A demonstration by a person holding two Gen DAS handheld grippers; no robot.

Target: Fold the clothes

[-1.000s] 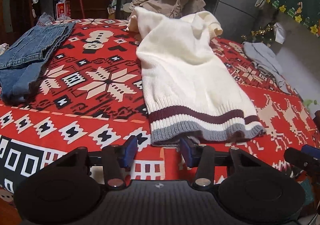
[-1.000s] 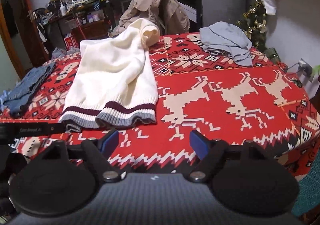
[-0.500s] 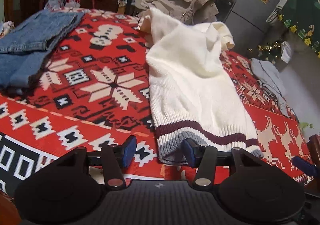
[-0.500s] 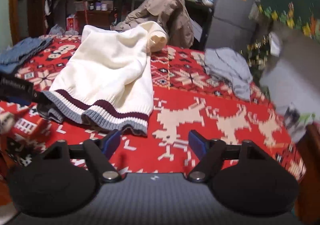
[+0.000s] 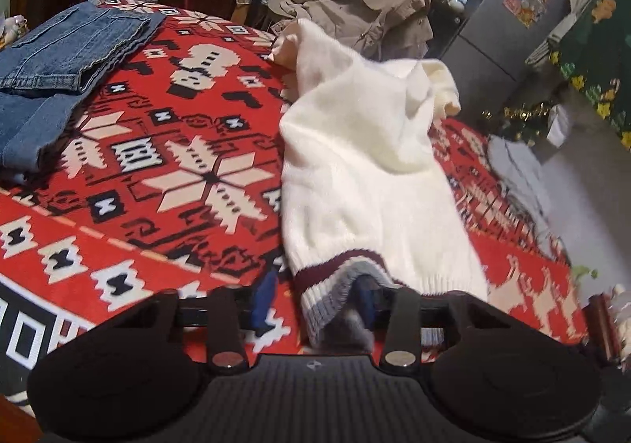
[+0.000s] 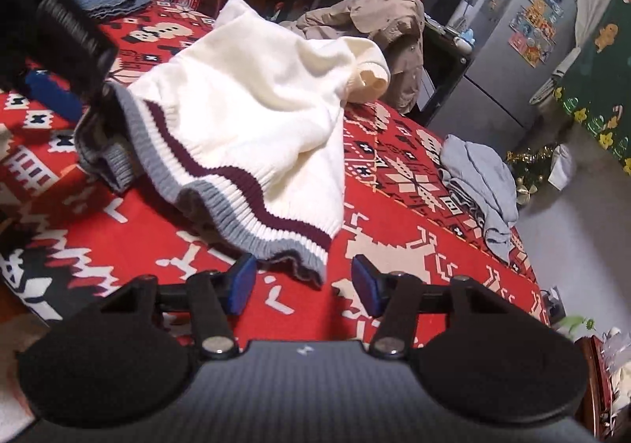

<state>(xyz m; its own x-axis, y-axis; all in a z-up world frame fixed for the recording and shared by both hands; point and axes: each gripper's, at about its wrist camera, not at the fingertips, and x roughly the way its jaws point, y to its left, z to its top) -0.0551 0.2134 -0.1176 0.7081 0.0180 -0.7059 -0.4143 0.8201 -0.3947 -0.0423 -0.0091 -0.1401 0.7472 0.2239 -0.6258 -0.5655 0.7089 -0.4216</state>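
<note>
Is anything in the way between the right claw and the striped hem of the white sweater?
Nothing visible. The right claw is closing just short of the sweater hem corner, with only bare red blanket between. The left claw, also closing, is at the hem's other corner.

Both the left gripper (image 5: 315, 303) and right gripper (image 6: 301, 283) angle downward, fingers closing.

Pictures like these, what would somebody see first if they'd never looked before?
First the cream sweater, spread across the middle of the bright red patterned blanket. Its striped hem sits between the closing left gripper jaws. Folded jeans lie at the far left, a grey garment at the right.
</note>
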